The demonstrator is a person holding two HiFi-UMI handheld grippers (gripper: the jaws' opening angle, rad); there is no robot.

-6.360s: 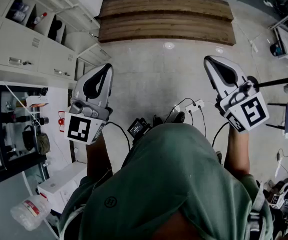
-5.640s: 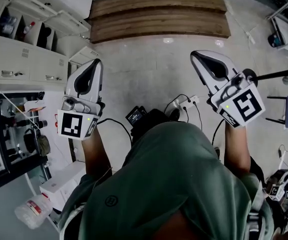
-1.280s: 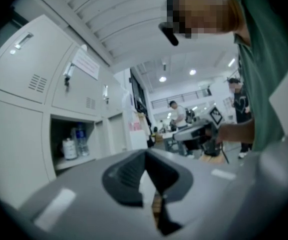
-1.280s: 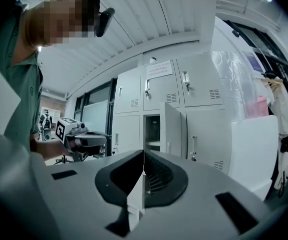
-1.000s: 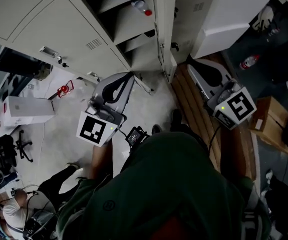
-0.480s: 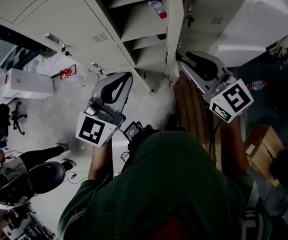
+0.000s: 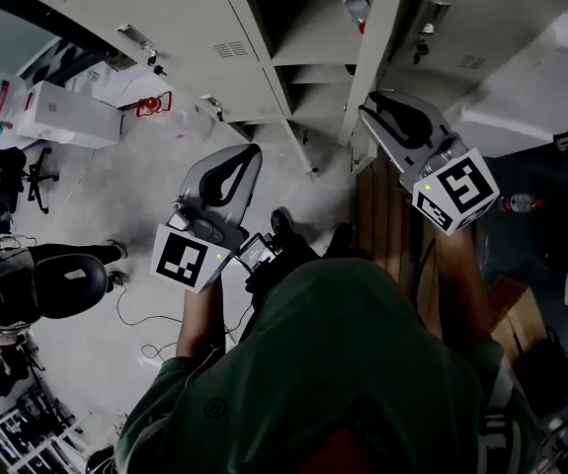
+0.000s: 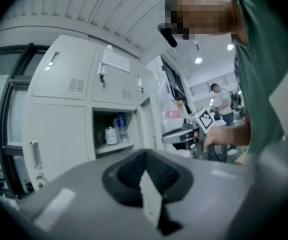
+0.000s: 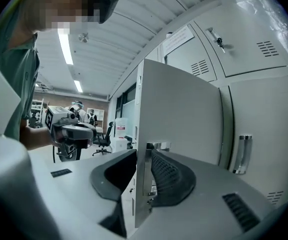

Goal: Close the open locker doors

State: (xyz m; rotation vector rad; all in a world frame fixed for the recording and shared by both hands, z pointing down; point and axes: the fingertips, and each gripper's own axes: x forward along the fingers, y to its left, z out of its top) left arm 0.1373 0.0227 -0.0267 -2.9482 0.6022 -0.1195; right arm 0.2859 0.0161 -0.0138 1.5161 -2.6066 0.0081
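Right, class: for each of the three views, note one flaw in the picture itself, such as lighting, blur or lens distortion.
Head view: dim, the green shirt very dark, the locker doors splayed by the wide lens. Left gripper view: soft throughout, black corners, ceiling lights blown out. Right gripper view: sharper, but the strip light glares and the open door bows at its edges.

Pale grey metal locker door [image 9: 179,109] stands swung open (edge-on, chrome latch [image 9: 147,174] at its rim) beside its shelved compartment [image 7: 313,42]
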